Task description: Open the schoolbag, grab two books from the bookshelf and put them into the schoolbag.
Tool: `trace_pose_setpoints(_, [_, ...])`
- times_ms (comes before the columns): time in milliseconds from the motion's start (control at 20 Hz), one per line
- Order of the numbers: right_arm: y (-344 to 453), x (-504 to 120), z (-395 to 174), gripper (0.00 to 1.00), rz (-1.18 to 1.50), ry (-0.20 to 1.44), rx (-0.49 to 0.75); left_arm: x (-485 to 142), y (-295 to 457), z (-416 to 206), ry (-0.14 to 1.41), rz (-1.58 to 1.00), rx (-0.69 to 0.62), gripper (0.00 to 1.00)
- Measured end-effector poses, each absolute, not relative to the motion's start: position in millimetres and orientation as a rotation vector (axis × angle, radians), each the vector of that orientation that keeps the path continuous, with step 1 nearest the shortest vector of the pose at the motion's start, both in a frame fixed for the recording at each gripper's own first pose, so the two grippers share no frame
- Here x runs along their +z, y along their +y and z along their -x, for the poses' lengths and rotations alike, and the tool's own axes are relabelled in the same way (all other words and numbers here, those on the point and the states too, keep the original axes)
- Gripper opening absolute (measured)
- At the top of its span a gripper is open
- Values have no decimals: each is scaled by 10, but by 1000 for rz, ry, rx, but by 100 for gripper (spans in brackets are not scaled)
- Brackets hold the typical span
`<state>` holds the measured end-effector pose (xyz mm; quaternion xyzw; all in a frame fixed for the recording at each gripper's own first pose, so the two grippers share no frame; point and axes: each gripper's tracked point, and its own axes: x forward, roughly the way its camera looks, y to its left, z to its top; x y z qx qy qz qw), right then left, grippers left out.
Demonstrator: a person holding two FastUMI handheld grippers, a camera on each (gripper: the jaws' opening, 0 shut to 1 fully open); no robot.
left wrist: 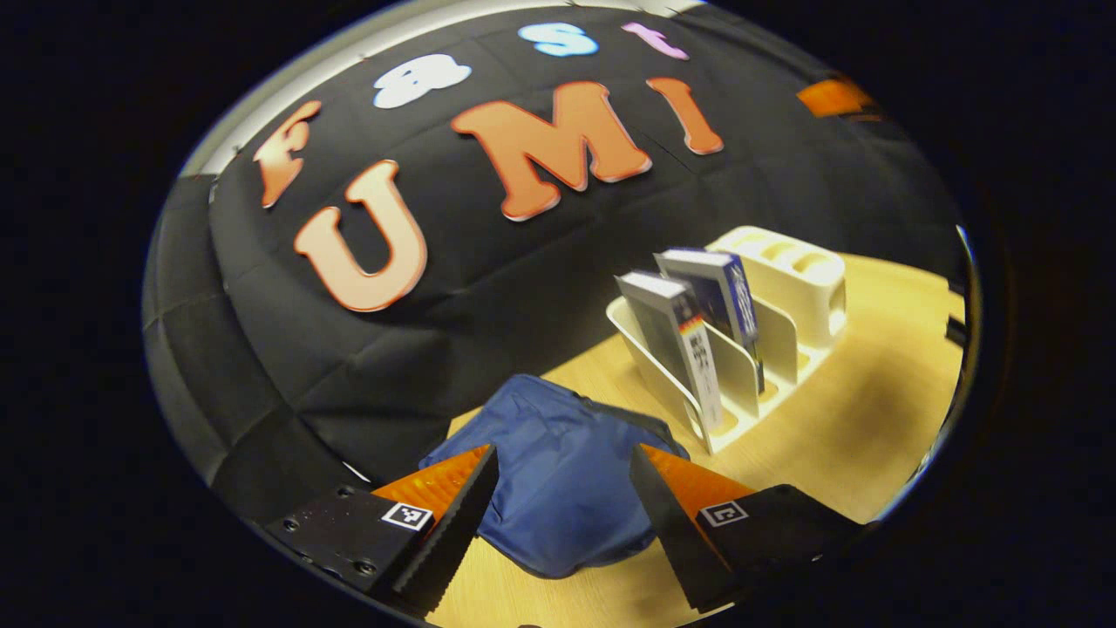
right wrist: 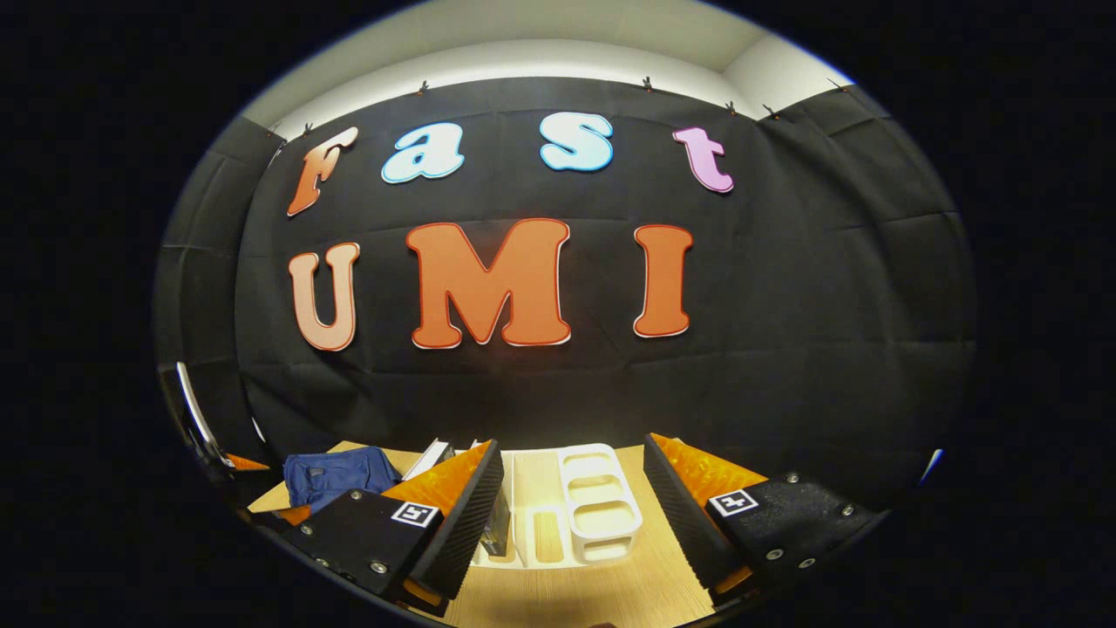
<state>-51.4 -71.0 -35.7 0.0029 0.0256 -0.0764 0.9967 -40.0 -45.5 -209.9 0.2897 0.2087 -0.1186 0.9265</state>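
Note:
A dark blue schoolbag (left wrist: 558,488) lies slumped on the wooden table, straight ahead of my left gripper (left wrist: 562,515), which is open above it with nothing between its fingers. To the bag's right stands a cream bookshelf (left wrist: 767,349) holding two upright books, a grey one (left wrist: 676,340) in front and a dark blue one (left wrist: 719,296) behind. In the right gripper view my right gripper (right wrist: 571,515) is open and held above the table, with the bookshelf (right wrist: 593,506) below and ahead of it. The schoolbag (right wrist: 336,475) sits at the far left there, and a book edge (right wrist: 432,455) shows beside the left finger.
The wooden table (left wrist: 872,419) runs up to the black cloth wall behind the bag and the shelf. The shelf's far end has open cream compartments (left wrist: 798,262). A metal frame post (right wrist: 196,419) stands at the left edge of the right gripper view.

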Motion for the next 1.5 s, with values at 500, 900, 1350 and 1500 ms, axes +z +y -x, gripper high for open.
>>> trace_pose_setpoints(500, [-969,-566,520,97,23,127,-235,-3467,-482,475,661,-915,-346,97])
trace_pose_setpoints(900, [-911,-736,373,97,16,178,-205,-3637,-248,271,679,-1087,-337,97])
trace_pose_setpoints(1350, [-900,-833,309,97,-11,201,-192,-3713,-384,217,690,-1096,-368,96])
trace_pose_setpoints(1500, [-963,-863,334,97,3,211,-208,-3639,-378,112,660,-1143,-376,97])
